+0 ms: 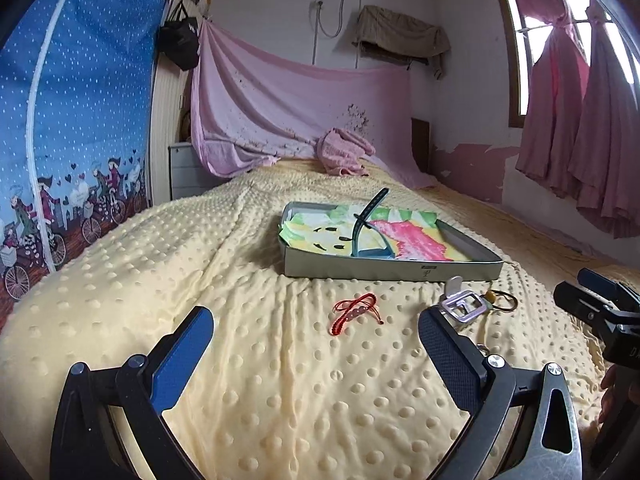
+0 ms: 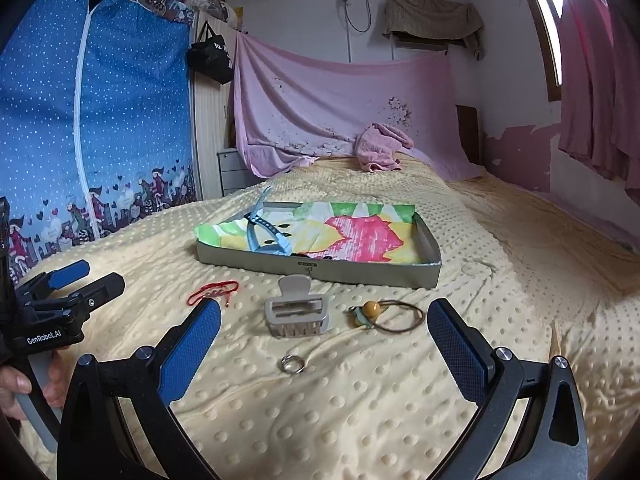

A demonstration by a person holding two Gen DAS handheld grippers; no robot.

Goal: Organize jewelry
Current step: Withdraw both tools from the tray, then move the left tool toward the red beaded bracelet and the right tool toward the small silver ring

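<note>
Right wrist view looks across a pale yellow, dimpled blanket (image 2: 360, 400) spread over a bed, with the right gripper (image 2: 324, 344) held low above it, its blue-padded fingers spread wide and holding nothing. Between those fingers lie three pieces: a grey plastic claw hair clip (image 2: 296, 312) with its teeth facing the camera, a thin brown hair tie with amber beads (image 2: 390, 314) just to its right, and a small silver ring (image 2: 292, 363) nearer the camera. A red braided cord bracelet (image 2: 212, 293) lies crumpled to the left of the clip, apart from it.

Beyond these sits a shallow grey rectangular metal tray (image 2: 360, 270), lined with a paper printed in green, yellow and pink. A light blue watch-like strap (image 2: 262, 228) rests in the tray's left part, one end poking up past the far rim.

Left wrist view shows the left gripper (image 1: 316, 332) likewise spread apart and empty, hovering over the blanket with the red bracelet (image 1: 356, 310) lying just ahead between its fingers. The grey clip (image 1: 464, 304) lies by the tip of its right finger, the tray (image 1: 392, 270) beyond.
</note>
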